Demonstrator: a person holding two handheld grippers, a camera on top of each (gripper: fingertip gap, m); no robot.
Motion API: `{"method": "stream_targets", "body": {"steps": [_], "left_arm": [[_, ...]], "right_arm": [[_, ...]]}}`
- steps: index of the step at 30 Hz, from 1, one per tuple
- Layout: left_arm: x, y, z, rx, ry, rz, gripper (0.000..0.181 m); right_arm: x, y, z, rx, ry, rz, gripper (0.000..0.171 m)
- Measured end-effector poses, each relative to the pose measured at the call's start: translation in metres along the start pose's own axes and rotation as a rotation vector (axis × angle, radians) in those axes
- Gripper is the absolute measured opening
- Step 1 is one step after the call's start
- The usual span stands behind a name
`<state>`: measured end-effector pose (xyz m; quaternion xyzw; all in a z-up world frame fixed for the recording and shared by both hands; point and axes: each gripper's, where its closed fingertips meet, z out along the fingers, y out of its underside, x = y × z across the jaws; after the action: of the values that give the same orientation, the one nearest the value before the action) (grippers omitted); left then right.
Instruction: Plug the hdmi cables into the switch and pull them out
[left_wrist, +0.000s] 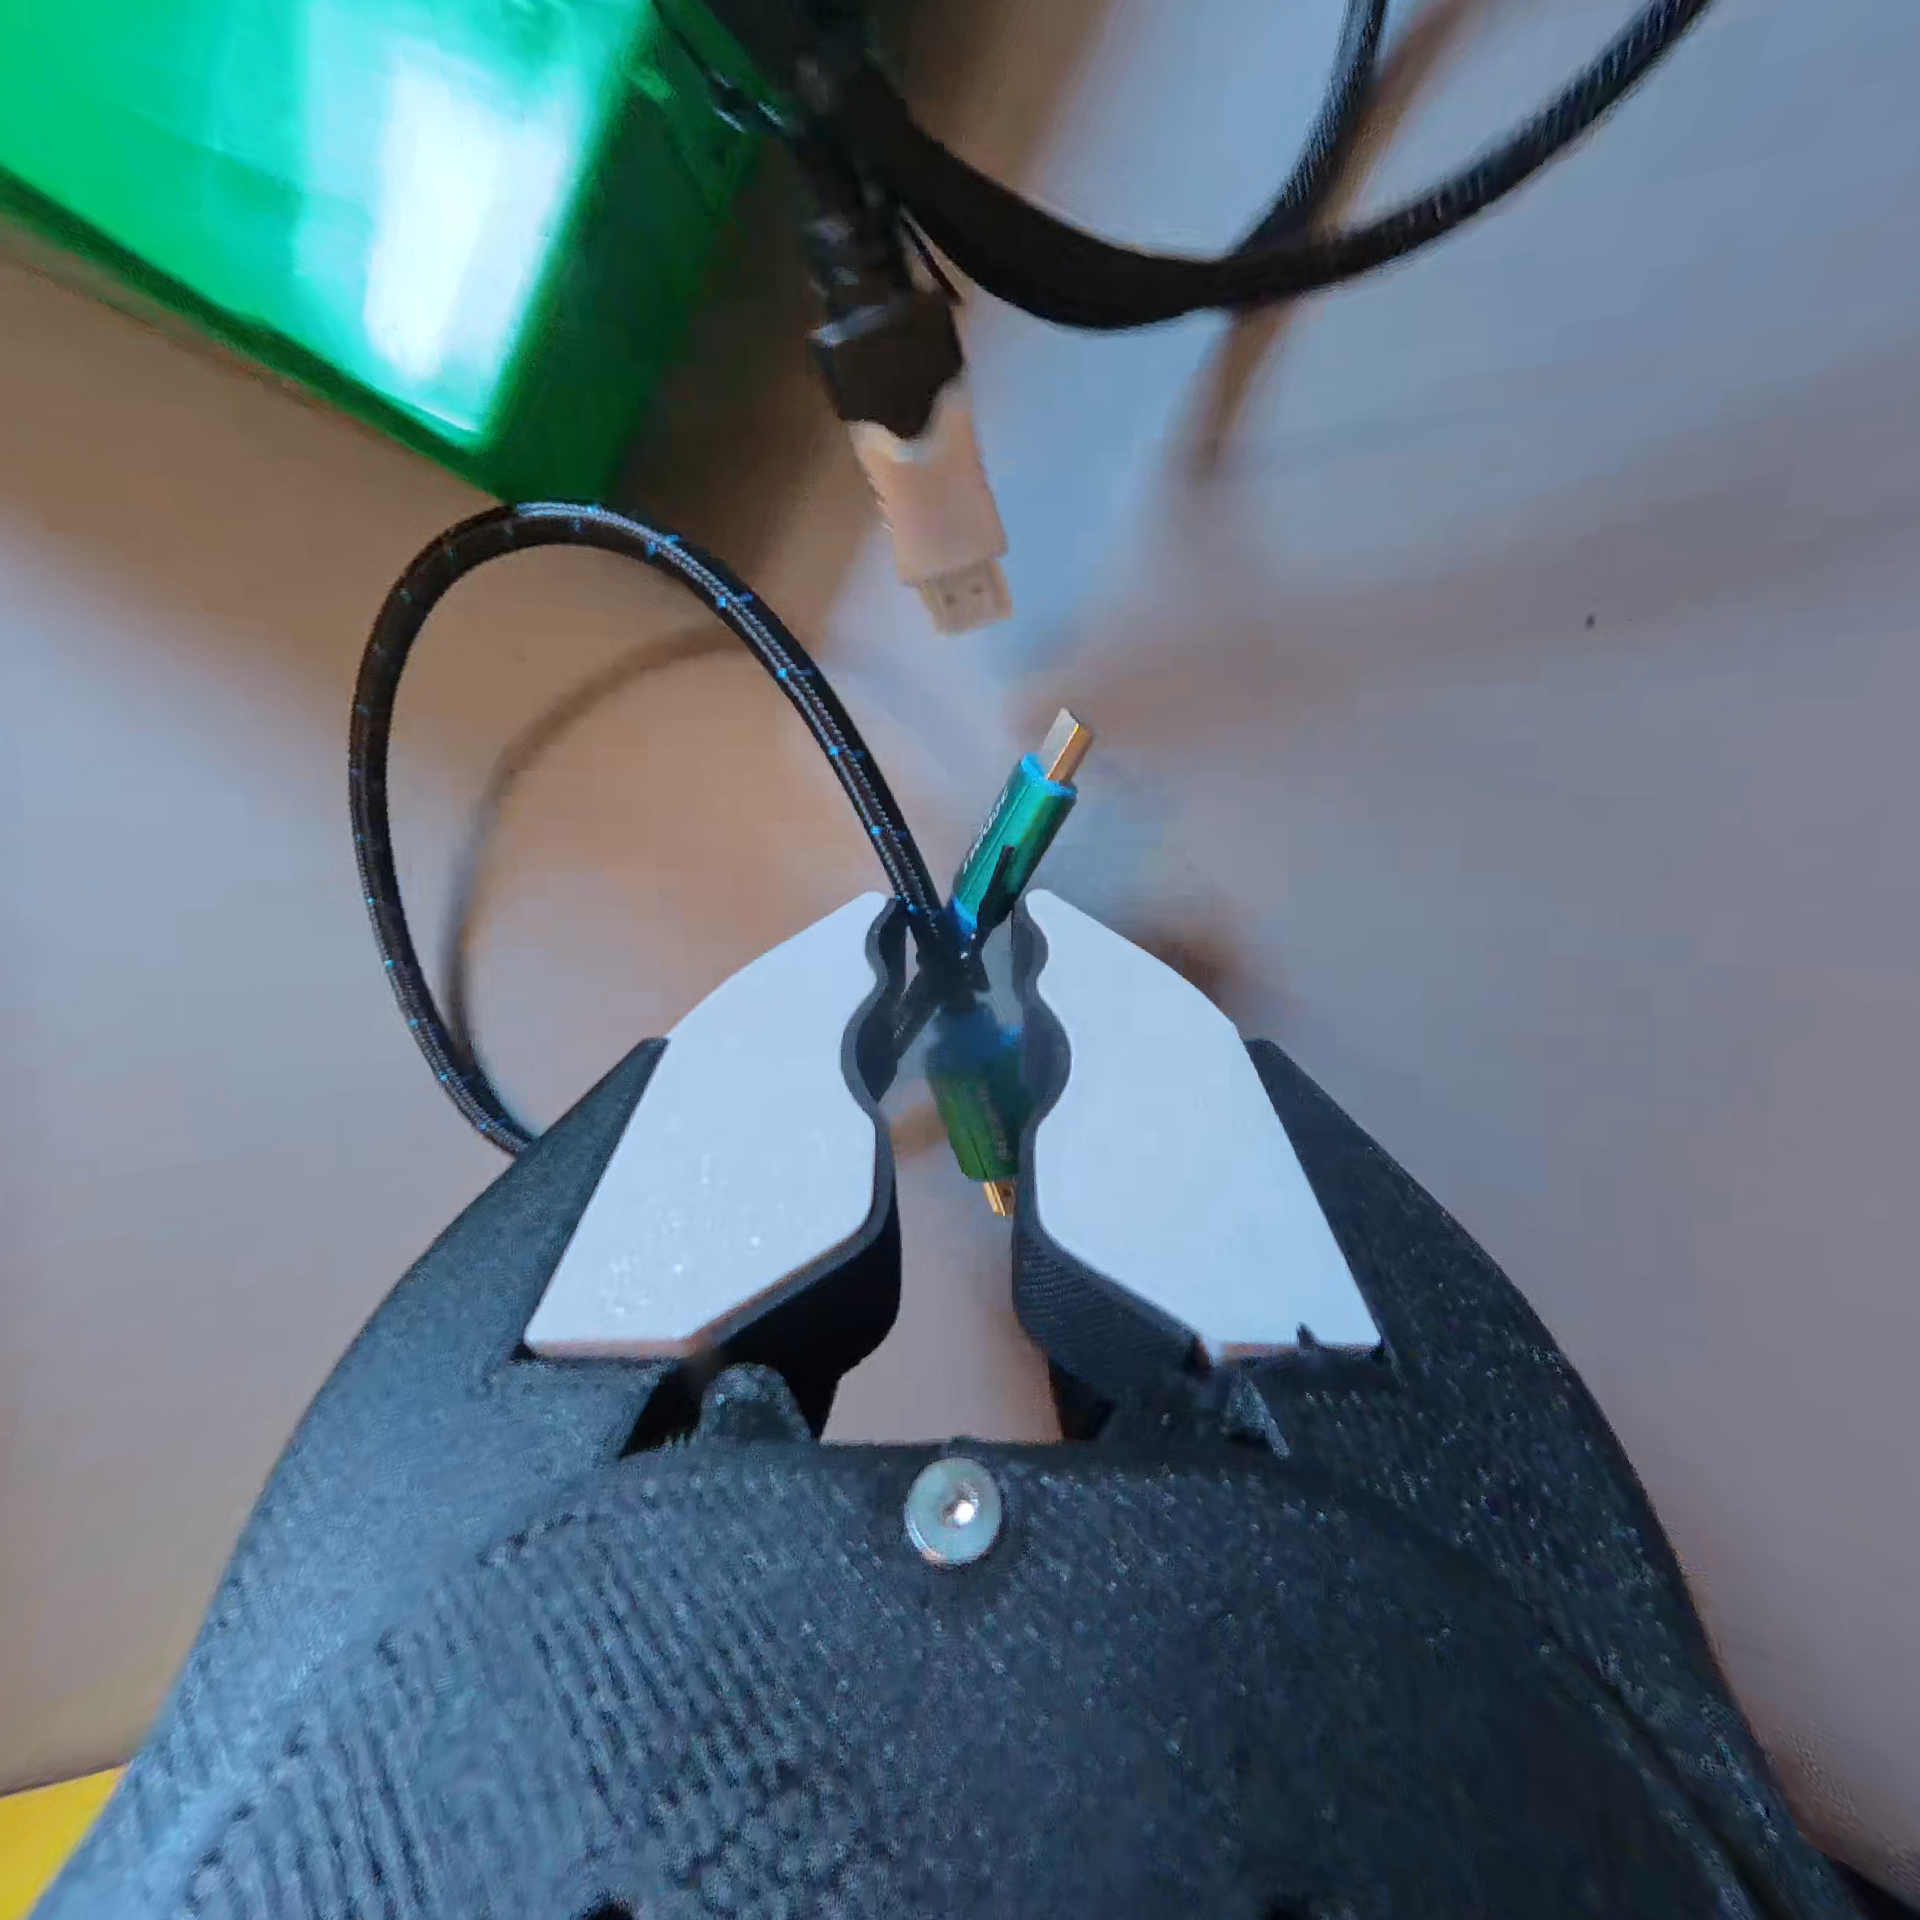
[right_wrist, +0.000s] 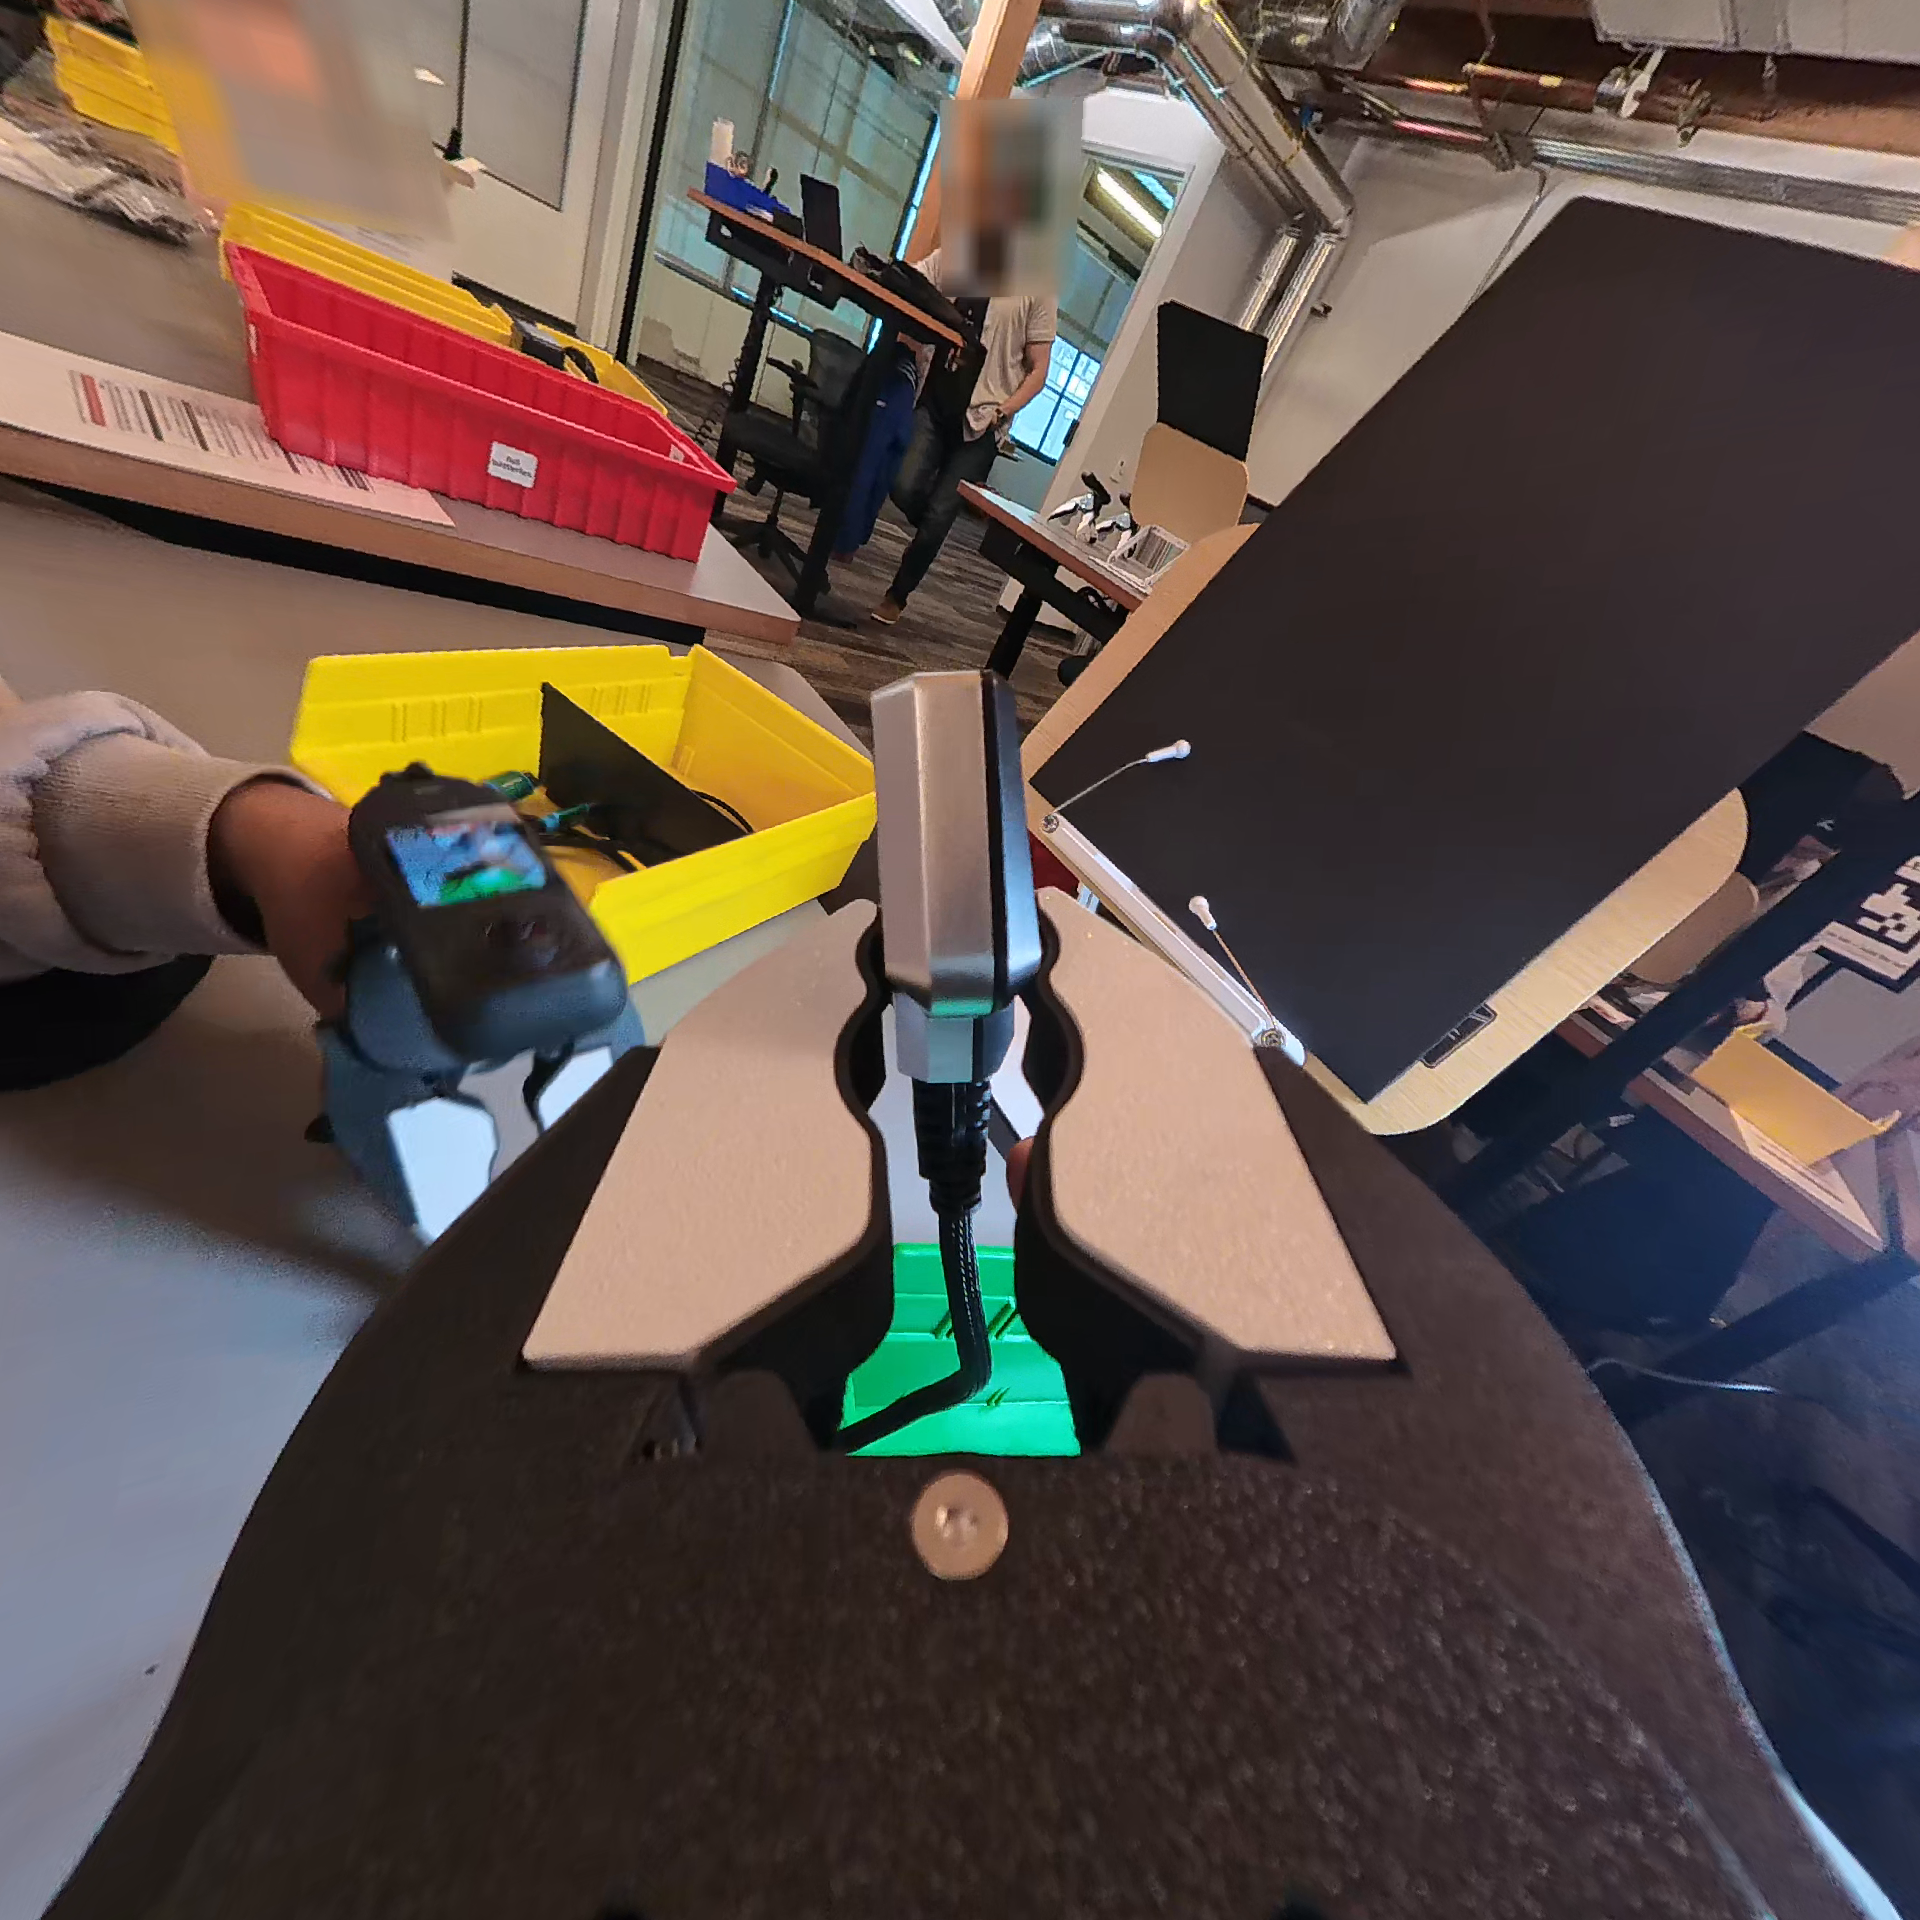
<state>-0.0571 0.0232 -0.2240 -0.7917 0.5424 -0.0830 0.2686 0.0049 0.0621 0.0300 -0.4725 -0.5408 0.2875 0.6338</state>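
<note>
left tool (left_wrist: 956, 935) pinching green plug (left_wrist: 1013, 831), perhaps loosely

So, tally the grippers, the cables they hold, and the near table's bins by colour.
Grippers: 2, left gripper, right gripper
Held cables: 2, green-plug cable, grey-plug cable
Yellow bin: 1
Green bin: 1
Total: 6

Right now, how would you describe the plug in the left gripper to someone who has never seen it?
Find the green box on the table. Below it, the left gripper pinches a black braided cable with blue flecks. Its plug is shiny green with a gold tip; the other plug nearby is pale.
</note>
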Motion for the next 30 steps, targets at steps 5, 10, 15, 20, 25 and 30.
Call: {"method": "stream_targets", "body": {"steps": [5, 10, 15, 20, 25, 30], "left_arm": [[-0.043, -0.03, -0.056, 0.269, -0.156, -0.134, 0.019], [-0.065, -0.043, -0.11, 0.434, -0.282, -0.188, 0.018], [-0.052, -0.032, -0.101, 0.345, -0.191, -0.212, 0.018], [-0.008, -0.013, -0.058, 0.164, 0.07, -0.188, 0.018], [0.007, -0.006, -0.023, 0.081, 0.133, -0.168, 0.019], [0.002, 0.0, -0.013, 0.049, 0.08, -0.119, 0.019]], "right_arm": [[-0.002, 0.001, 0.001, -0.007, -0.005, -0.014, 0.023], [-0.009, 0.011, 0.009, -0.045, -0.034, -0.02, 0.023], [-0.019, 0.026, 0.019, -0.119, -0.058, -0.057, 0.023], [-0.017, 0.032, 0.02, -0.146, -0.051, -0.057, 0.023], [-0.012, 0.029, 0.015, -0.132, -0.043, -0.037, 0.023], [-0.009, 0.028, 0.012, -0.13, -0.035, -0.04, 0.023]]}}
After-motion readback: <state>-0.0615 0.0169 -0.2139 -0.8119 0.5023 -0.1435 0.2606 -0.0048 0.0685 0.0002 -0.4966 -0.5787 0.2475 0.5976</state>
